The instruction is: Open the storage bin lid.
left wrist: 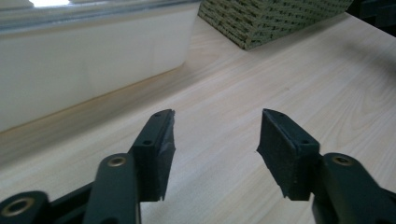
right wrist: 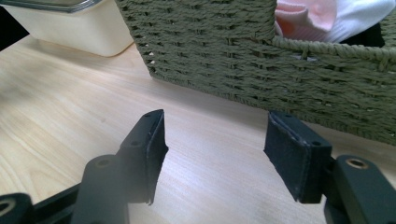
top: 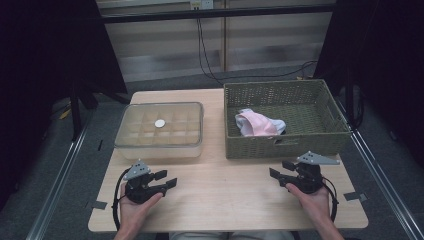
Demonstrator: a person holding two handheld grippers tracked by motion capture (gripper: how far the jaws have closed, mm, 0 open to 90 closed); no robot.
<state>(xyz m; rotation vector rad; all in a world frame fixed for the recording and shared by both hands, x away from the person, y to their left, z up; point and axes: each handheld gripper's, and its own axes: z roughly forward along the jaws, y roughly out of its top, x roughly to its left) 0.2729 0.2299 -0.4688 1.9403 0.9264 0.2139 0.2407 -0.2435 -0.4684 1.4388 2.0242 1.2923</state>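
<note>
**Both grippers held open and empty at the near edge of the table**

No brand, label or legible writing can be made out on anything in view.

In the high view, the left gripper (top: 166, 179) is seen at the lower left of the frame, held in a hand (top: 134, 207) that enters from the bottom edge, with its jaws pointed towards the right. The right gripper (top: 281, 173) is seen at the lower right, gripped by the other hand (top: 312, 197), with its jaws pointed towards the left. Both are kept low over the wooden table (top: 225, 192).

In each gripper view the jaws are set well apart, and nothing but bare tabletop is seen between the pads.

A woven green basket (top: 280, 147) is placed at the upper right of the table, with pink and white cloth (top: 257, 125) lying inside it. A translucent lidded compartment box (top: 160, 131) is placed at the upper left, just beside the basket.
</note>
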